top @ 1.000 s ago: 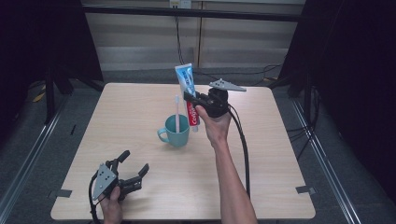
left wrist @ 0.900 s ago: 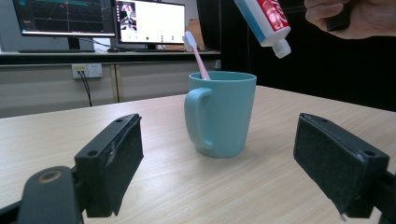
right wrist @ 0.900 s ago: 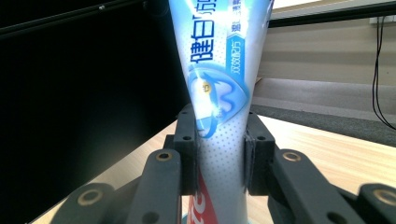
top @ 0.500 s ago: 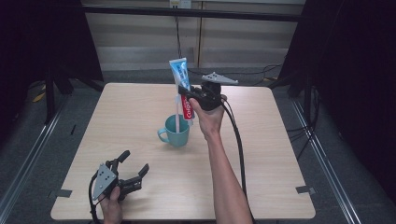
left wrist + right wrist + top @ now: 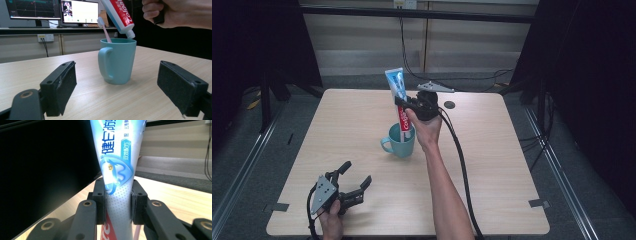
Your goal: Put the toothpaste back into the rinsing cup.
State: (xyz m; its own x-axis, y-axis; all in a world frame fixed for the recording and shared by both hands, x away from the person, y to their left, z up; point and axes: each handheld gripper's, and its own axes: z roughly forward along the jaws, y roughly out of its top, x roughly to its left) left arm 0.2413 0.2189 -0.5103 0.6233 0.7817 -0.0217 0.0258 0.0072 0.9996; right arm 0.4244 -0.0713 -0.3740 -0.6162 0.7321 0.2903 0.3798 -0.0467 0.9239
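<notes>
A teal mug [image 5: 401,141] [image 5: 117,60] stands near the table's middle with a pink toothbrush [image 5: 104,29] leaning inside it. My right gripper [image 5: 404,106] [image 5: 117,203] is shut on a toothpaste tube [image 5: 399,99] [image 5: 117,167] [image 5: 118,13], blue and white at the crimped end, red near the cap. The tube hangs cap down, its white cap just over the mug's rim. My left gripper [image 5: 354,182] [image 5: 117,93] rests low on the table near the front left corner, open, nothing between its pads, pointing at the mug.
The wooden table [image 5: 512,150] has a dark round hole [image 5: 449,105] near its far edge and tape marks [image 5: 538,203] at the front corners. Black frame posts stand around the table. Monitors [image 5: 80,11] sit on a desk in the left gripper view.
My right gripper has carried the toothpaste tube left and slightly down, bringing its cap over the mug. The left gripper has stayed where it was.
</notes>
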